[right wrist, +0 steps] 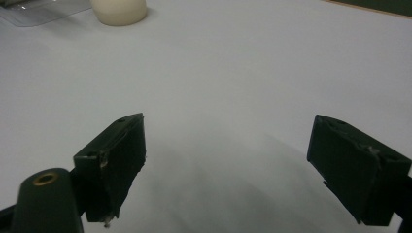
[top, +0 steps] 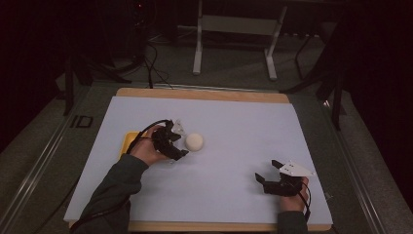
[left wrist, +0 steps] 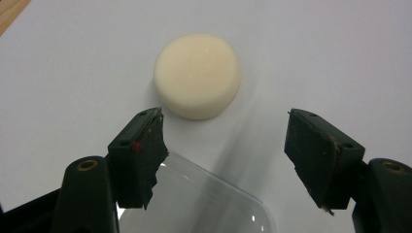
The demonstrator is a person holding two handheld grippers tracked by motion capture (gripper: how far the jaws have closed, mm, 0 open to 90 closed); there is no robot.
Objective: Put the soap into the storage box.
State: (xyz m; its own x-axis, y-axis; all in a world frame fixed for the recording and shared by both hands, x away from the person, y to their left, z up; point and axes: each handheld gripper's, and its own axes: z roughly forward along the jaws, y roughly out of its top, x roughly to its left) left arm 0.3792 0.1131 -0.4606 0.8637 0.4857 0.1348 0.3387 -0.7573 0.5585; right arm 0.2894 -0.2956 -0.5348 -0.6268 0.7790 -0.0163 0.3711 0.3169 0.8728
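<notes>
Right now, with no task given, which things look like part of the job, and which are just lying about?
Likely in play:
- round cream-white puck, just ahead of the open left hand-held gripper
- clear plastic sheet beneath that gripper

Lying about:
- yellow flat object behind the left hand
- right hand-held gripper, open, idle

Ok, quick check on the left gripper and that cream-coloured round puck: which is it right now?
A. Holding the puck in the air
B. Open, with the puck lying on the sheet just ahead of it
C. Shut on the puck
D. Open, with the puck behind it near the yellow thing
B: in the left gripper view the left gripper stands open and the puck lies on the white sheet just beyond the tips, ungripped.
</notes>
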